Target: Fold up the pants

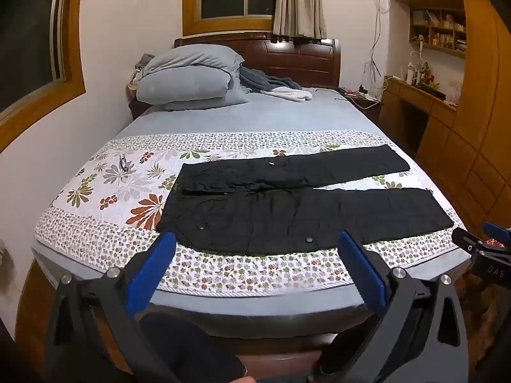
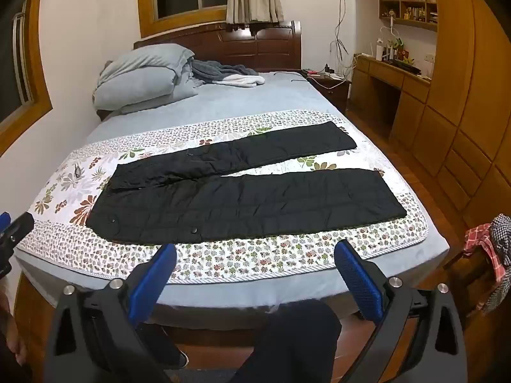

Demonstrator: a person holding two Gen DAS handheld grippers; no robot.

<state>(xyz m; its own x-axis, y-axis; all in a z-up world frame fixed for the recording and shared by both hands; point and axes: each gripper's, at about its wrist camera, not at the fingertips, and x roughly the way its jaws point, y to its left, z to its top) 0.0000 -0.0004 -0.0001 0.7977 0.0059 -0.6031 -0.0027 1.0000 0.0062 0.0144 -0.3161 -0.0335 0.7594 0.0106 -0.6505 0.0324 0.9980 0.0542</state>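
Both claws stand wide open and hold nothing: the left claw [image 1: 255,242] and the right claw [image 2: 255,253] hang short of the bed's [image 2: 223,293] near edge, touching no cloth. The black pants [image 2: 242,201] lie flat on a flowered quilt [image 2: 255,265] (waist left, legs spread apart to the right), well clear of the pillows [image 2: 140,76] at the headboard.
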